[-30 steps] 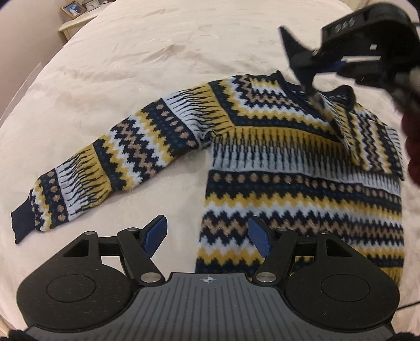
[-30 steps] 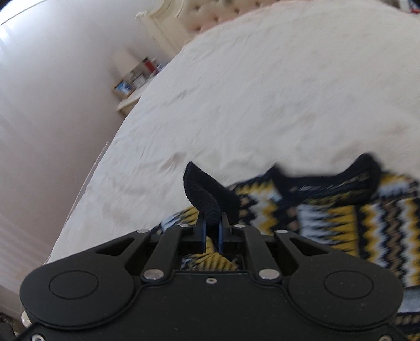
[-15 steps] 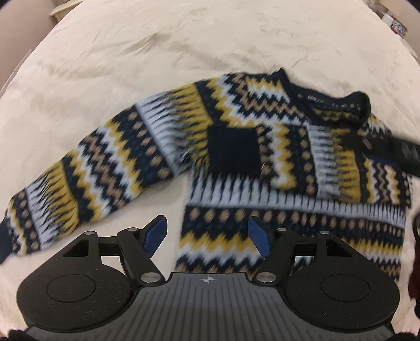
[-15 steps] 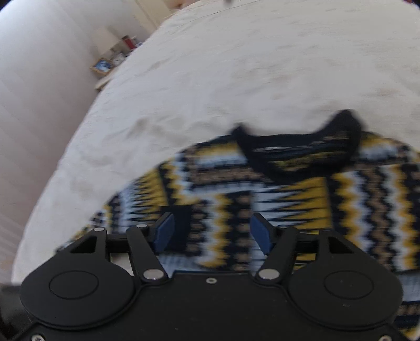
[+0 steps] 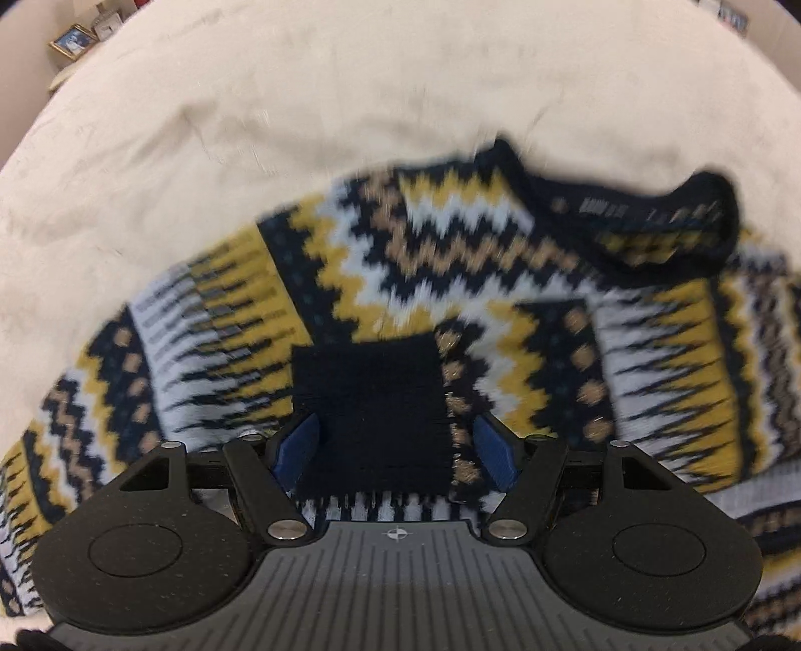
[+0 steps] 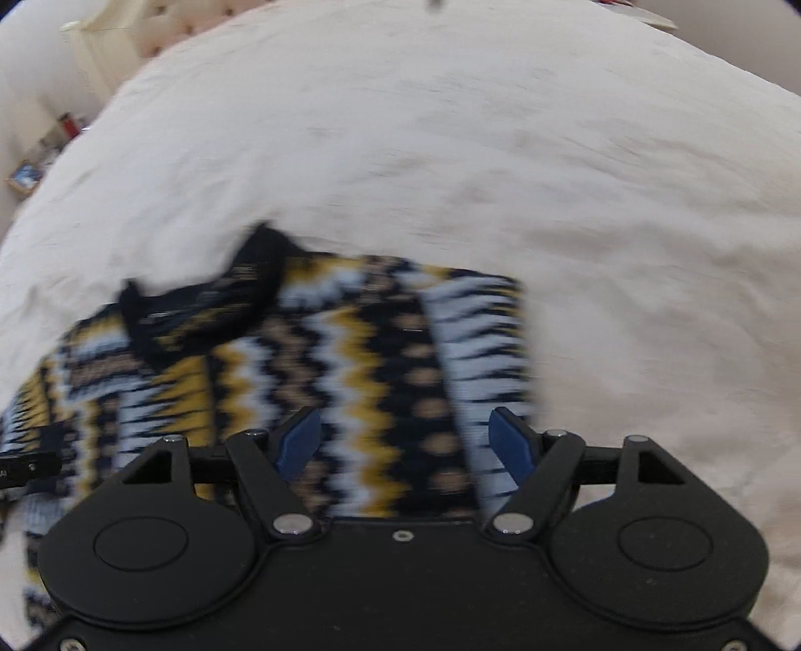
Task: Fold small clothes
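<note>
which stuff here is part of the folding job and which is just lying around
Part of the job:
- navy, yellow and white zigzag knit sweater
- its navy cuff, folded onto the chest
- left gripper, open over the cuff
- right gripper, open over the sweater
- cream bedspread, the folding surface

Just lying about:
- gold picture frame on the bedside shelf
- red bottle

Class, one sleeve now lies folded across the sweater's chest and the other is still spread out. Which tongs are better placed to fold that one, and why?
Probably the left tongs. They are open over the sweater beside the unfolded sleeve. The right tongs, also open, sit over the already folded side.
</note>
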`<state>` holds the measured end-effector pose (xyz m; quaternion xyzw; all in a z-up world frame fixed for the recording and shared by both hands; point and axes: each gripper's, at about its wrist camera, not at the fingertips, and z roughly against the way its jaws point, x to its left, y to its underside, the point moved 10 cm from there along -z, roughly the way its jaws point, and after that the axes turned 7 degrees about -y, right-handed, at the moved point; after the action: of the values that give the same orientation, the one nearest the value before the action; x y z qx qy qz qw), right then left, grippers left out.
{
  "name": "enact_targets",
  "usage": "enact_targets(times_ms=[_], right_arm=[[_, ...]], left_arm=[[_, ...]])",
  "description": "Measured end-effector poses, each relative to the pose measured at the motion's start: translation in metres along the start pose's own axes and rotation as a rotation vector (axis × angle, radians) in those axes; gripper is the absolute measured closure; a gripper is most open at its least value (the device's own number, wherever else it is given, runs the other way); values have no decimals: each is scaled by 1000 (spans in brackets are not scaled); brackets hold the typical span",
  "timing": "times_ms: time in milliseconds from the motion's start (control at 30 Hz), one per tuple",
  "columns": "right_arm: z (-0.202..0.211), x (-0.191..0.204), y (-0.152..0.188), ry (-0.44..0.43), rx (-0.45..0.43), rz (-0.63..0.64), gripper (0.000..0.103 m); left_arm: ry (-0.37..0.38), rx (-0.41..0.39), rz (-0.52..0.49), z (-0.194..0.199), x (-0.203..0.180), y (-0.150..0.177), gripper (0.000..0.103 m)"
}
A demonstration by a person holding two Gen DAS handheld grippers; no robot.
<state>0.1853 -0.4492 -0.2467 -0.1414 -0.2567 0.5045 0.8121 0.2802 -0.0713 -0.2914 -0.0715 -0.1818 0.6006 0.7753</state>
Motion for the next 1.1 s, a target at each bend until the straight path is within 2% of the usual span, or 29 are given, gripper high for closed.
enact_targets(times_ms=[167, 233, 267, 333, 433, 567, 667, 767, 800, 867, 933, 1000, 1100], right_arm=[[-14, -29, 1, 6, 25, -44, 21], [-17, -37, -1, -2, 12, -66, 13], [-20, -39, -2, -10, 6, -82, 13], [-25, -43, -4, -53, 7, -114, 13], [-32, -44, -6, -104, 3, -144, 10], [-37, -36, -8, -162, 0, -148, 13], [-39, -26, -7, -180, 4, -123, 29], [-37, -15, -8, -187, 13, -99, 55], [-34, -11, -8, -185, 20, -84, 78], [-28, 0, -10, -164, 26, -28, 81], [-15, 12, -16, -143, 12, 54, 82], [-4, 12, -22, -82, -13, 116, 84], [-13, -7, -19, -8, 36, 85, 85]], left_arm=[[-9, -4, -20, -6, -2, 4, 34], [11, 0, 1, -4, 0, 9, 34], [20, 1, 9, -3, 0, 11, 34], [31, 6, 16, -1, 4, 17, 34], [52, -5, 89, 6, 17, 25, 35], [25, -33, 156, 11, 38, 35, 36], [14, -34, 161, 10, 43, 29, 35], [12, -24, 168, 5, 47, 28, 35], [19, -13, 172, 3, 48, 28, 35], [9, -7, 159, 2, 49, 26, 36], [-13, -21, 142, -1, 47, 20, 45], [-43, -31, 125, -1, 48, 17, 53], [-66, -11, 115, -5, 44, 16, 53]])
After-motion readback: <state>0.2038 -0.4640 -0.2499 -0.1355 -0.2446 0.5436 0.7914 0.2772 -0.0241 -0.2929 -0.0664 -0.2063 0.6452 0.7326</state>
